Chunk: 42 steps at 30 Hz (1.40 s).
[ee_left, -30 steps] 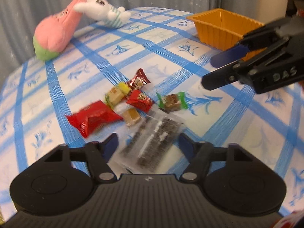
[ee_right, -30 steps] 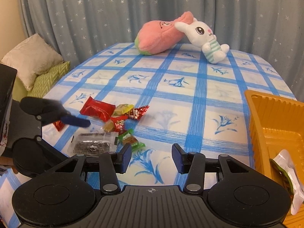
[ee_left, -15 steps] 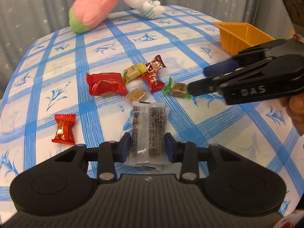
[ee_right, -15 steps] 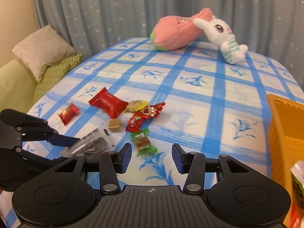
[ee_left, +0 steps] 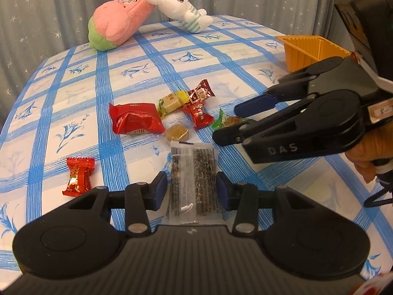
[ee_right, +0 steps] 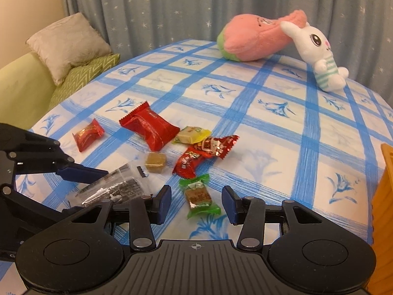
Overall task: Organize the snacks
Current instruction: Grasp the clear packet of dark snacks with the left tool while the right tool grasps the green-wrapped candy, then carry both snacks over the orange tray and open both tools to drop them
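Observation:
My left gripper (ee_left: pixel 192 189) is shut on a clear packet of dark sesame bars (ee_left: pixel 192 182), held just above the table; the packet also shows in the right wrist view (ee_right: pixel 115 188). My right gripper (ee_right: pixel 196 202) is open, its fingers either side of a green-wrapped candy (ee_right: pixel 198 195) on the cloth. In the left wrist view the right gripper (ee_left: pixel 228 123) hangs over that green candy (ee_left: pixel 227 120). Loose snacks lie nearby: a large red packet (ee_right: pixel 149 129), a small red candy (ee_right: pixel 88 135), a yellow candy (ee_right: pixel 191 135), two red wrappers (ee_right: pixel 203 152) and a brown cube (ee_right: pixel 155 162).
An orange tray (ee_left: pixel 309 50) stands at the right of the table; its edge shows in the right wrist view (ee_right: pixel 385 196). A pink plush (ee_right: pixel 258 38) and a white bunny plush (ee_right: pixel 316 54) lie at the far side. A sofa with cushions (ee_right: pixel 68 46) is left of the table.
My left gripper closed on the sesame packet and lifted it slightly. My right gripper moved left and down from the tray until its fingers straddle the green candy.

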Tool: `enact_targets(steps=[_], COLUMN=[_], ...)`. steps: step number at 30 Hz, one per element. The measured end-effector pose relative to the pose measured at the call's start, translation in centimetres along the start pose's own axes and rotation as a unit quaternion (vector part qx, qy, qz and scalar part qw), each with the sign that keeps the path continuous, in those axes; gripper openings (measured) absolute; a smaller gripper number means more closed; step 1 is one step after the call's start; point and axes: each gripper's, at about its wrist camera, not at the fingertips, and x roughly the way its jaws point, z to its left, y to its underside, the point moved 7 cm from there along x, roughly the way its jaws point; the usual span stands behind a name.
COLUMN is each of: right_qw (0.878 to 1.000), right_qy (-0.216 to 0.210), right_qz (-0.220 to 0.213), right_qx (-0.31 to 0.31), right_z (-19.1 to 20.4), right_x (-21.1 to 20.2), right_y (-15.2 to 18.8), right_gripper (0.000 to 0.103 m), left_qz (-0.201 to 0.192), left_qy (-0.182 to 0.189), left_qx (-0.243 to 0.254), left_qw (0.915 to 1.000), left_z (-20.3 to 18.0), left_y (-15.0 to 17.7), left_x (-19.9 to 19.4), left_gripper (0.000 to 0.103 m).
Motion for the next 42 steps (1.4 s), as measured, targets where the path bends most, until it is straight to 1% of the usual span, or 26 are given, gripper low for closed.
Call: enact_targets(steps=[1, 2, 3, 7, 8, 11, 15, 20, 26, 30, 34, 39, 42], right_qw=[1.000, 1.000, 1.000, 1.000, 1.000, 1.000, 0.999, 0.998, 0.995, 0.991, 0.985, 0.977, 0.970], right_qy=[0.001, 0.001, 0.005, 0.004, 0.007, 0.012, 0.021, 0.029, 0.051, 0.073, 0.099, 0.139, 0.162], right_qz=[0.002, 0.004, 0.002, 0.001, -0.002, -0.012, -0.019, -0.027, -0.052, -0.076, -0.099, -0.115, -0.119], right_qx=[-0.002, -0.002, -0.003, 0.010, 0.010, 0.019, 0.026, 0.041, 0.066, 0.085, 0.103, 0.118, 0.138], right_z=[0.1, 0.2, 0.1, 0.2, 0.2, 0.0, -0.4, -1.2, -2.2, -3.2, -4.4, -6.7, -9.0], right_x=[0.2, 0.3, 0.3, -0.3, -0.6, -1.9, -3.6, -5.7, -9.9, -13.1, -16.4, -20.2, -22.2], right_y=[0.0, 0.1, 0.1, 0.1, 0.0, -0.2, 0.0, 0.6, 1.7, 2.5, 3.6, 5.3, 6.3], right_gripper=[0.041, 0.029, 0.024, 0.022, 0.020, 0.020, 0.020, 0.020, 0.020, 0.020, 0.020, 0.020, 0.020], left_qz=[0.001, 0.002, 0.003, 0.008, 0.009, 0.009, 0.008, -0.010, -0.038, -0.053, -0.066, -0.077, -0.082], left_qy=[0.000, 0.001, -0.001, -0.007, -0.006, -0.003, -0.006, -0.011, -0.020, -0.020, -0.014, 0.008, 0.023], left_qx=[0.000, -0.002, -0.002, -0.004, -0.007, -0.021, -0.028, -0.047, -0.077, -0.096, -0.105, -0.098, -0.085], left_qw=[1.0000, 1.0000, 1.0000, 0.9999, 0.9999, 0.9997, 0.9996, 0.9988, 0.9962, 0.9937, 0.9922, 0.9922, 0.9927], left_z=[0.0, -0.1, -0.2, -0.4, -0.5, -0.6, -1.5, -3.0, -5.0, -6.8, -9.1, -12.7, -15.2], left_y=[0.0, 0.1, 0.1, 0.0, 0.0, 0.2, 0.6, 0.7, -0.3, -1.2, -2.4, -4.5, -6.0], left_x=[0.0, 0.0, -0.1, -0.2, -0.3, -0.5, -1.2, -3.2, -5.9, -7.5, -8.5, -8.7, -8.5], left_gripper=[0.039, 0.037, 0.037, 0.034, 0.034, 0.034, 0.034, 0.034, 0.034, 0.034, 0.034, 0.034, 0.034])
